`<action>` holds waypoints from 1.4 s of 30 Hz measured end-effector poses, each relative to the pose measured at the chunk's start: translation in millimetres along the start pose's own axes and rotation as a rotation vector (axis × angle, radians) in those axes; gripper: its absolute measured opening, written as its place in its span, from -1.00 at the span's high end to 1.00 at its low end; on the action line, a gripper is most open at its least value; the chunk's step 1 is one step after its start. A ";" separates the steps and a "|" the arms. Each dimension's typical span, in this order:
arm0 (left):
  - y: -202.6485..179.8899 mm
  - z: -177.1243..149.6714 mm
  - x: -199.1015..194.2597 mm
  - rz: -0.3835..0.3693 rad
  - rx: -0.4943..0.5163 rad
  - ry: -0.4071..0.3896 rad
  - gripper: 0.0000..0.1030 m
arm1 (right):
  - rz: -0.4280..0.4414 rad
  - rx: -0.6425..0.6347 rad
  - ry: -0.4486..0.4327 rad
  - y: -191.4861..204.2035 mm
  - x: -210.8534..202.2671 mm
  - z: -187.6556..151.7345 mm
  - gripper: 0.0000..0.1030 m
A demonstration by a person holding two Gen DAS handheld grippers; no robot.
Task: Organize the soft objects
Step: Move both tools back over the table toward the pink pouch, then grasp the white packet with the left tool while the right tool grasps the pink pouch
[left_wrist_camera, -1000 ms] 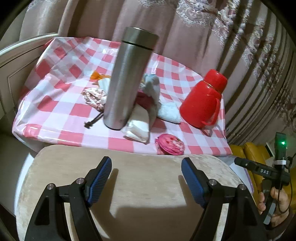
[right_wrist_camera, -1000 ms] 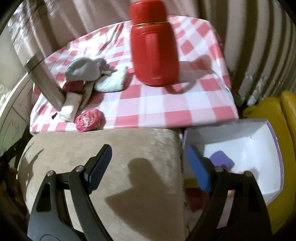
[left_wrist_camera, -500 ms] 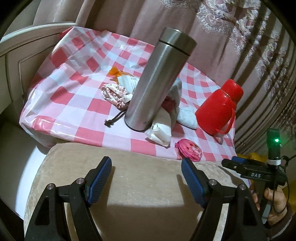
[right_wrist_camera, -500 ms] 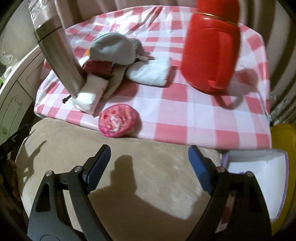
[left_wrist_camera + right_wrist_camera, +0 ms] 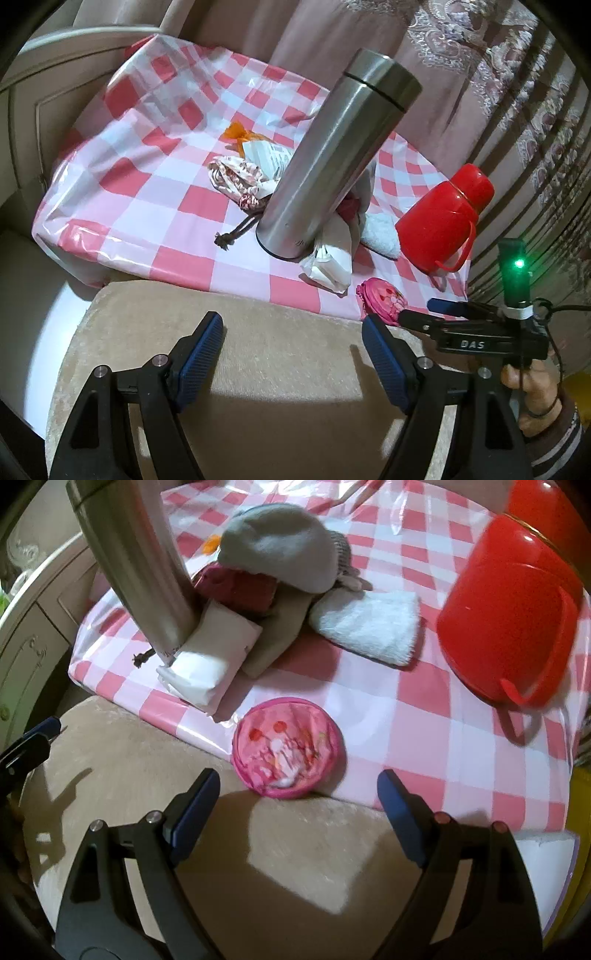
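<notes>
Two tools hang wide open over a beige plush seat (image 5: 295, 867), nothing between the pads of either. The left tool (image 5: 291, 350) is over the seat's near part; the right tool (image 5: 295, 797) sits just short of a round pink pouch (image 5: 288, 747) that lies at the near edge of the bench (image 5: 424, 731), partly overlapping the seat, and its jaws gape wider than the pouch. From the left wrist view the right tool (image 5: 439, 308) reaches in from the right, a hand (image 5: 532, 384) gripping its handle. Past the pouch, on the red-and-white checked cloth, a white folded packet (image 5: 207, 664) leans against a tall steel flask (image 5: 140, 565). Beside it lie a beige sock (image 5: 280, 635) and a white towel (image 5: 373, 627), with a maroon cloth (image 5: 240, 589) under a grey cap (image 5: 280, 546). A red jug (image 5: 509, 609) stands to the right. Left of the flask rests a patterned drawstring bag (image 5: 236, 181), an orange scrap (image 5: 238, 133) beyond it. Curtains (image 5: 480, 74) hang behind.
</notes>
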State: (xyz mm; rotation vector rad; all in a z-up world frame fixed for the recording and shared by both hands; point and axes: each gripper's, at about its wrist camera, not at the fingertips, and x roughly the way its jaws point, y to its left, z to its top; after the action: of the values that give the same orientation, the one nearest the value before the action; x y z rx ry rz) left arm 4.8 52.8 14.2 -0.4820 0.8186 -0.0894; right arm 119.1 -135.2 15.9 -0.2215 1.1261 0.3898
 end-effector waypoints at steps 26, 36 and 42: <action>-1.0 49.7 91.6 -0.183 -0.259 0.151 -0.51 | -0.007 -0.015 0.039 5.6 44.5 33.2 -0.72; -5.1 47.6 115.8 -0.210 -0.334 0.151 -0.47 | -0.020 -0.020 0.024 2.7 51.0 32.3 -0.48; -8.1 44.4 129.1 -0.202 -0.348 0.175 -0.37 | -0.005 0.002 -0.005 0.1 45.7 28.0 -0.45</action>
State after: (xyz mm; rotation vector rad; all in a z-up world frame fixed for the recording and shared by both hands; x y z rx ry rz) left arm 126.1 29.0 -44.1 -0.8954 0.9602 -0.1789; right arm 159.3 -116.2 -13.9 -0.2218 1.1207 0.3845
